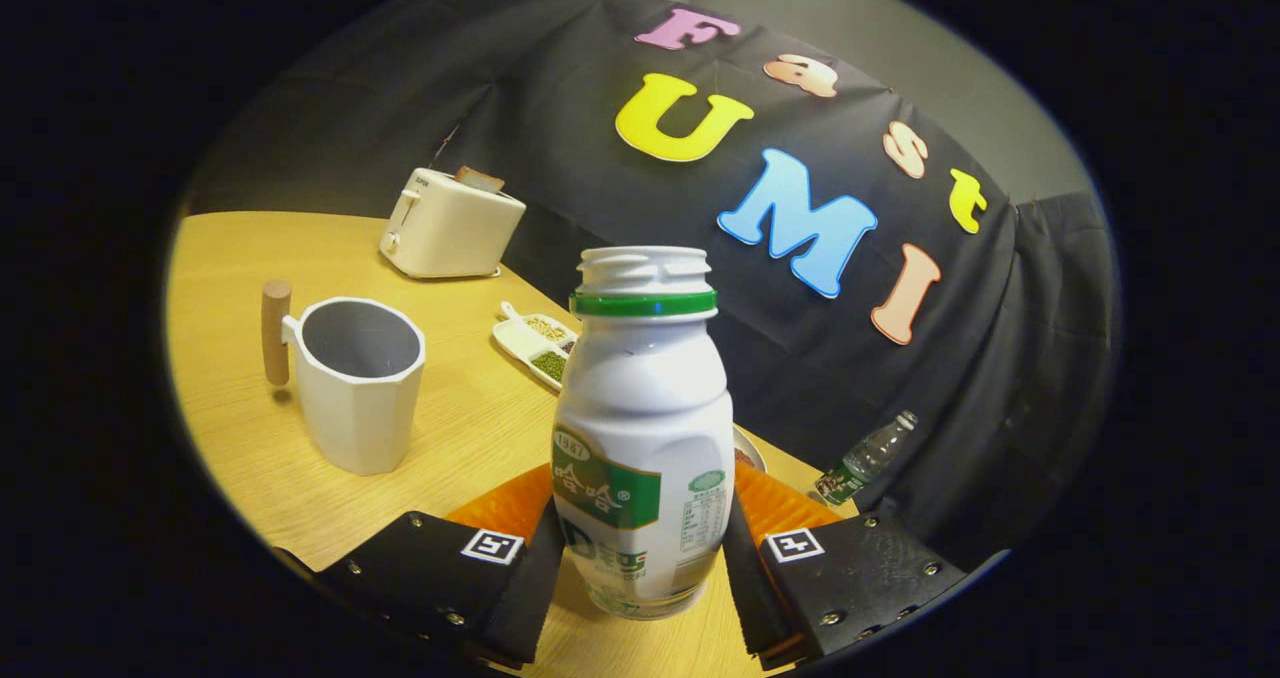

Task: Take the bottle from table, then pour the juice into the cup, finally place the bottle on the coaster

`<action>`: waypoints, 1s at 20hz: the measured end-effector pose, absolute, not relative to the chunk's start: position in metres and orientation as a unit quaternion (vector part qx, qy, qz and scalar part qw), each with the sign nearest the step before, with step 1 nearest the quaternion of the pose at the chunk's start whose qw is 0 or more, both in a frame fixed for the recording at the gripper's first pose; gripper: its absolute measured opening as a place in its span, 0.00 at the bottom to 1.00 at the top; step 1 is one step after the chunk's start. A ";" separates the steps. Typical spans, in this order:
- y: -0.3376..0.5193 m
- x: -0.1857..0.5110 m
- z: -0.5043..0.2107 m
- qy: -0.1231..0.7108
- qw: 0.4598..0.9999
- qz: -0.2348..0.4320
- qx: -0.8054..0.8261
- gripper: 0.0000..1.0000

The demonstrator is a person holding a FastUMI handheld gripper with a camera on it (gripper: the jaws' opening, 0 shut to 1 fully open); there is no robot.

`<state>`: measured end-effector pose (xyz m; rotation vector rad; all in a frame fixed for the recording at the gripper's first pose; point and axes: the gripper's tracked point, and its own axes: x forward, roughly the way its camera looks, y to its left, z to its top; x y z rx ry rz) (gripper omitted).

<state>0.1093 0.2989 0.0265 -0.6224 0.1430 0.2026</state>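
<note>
— Two fingers, one bottle: gripper (640, 558) clamped on the white bottle (642, 438), both pads pressing its lower sides. Cap off, green ring at the neck.

— Lifted or down?

— Base looks close to the wooden table (250, 258); cannot tell if it touches. Bottle upright between the fingers.

— Cup?

— White cup (358, 383) with wooden handle, ahead and to the left, well apart from the bottle.

— Beyond it?

— Cream toaster (450, 226) near the wall; divided dish (538, 343) of seeds between toaster and bottle. Clear plastic bottle (866, 458) lying tilted at the right.
</note>
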 end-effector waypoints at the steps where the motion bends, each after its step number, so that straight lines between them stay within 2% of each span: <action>1: 0.302 0.110 0.025 0.070 0.941 0.102 -0.315 0.74; 20: 0.333 0.111 0.010 0.073 0.841 0.122 -0.522 0.74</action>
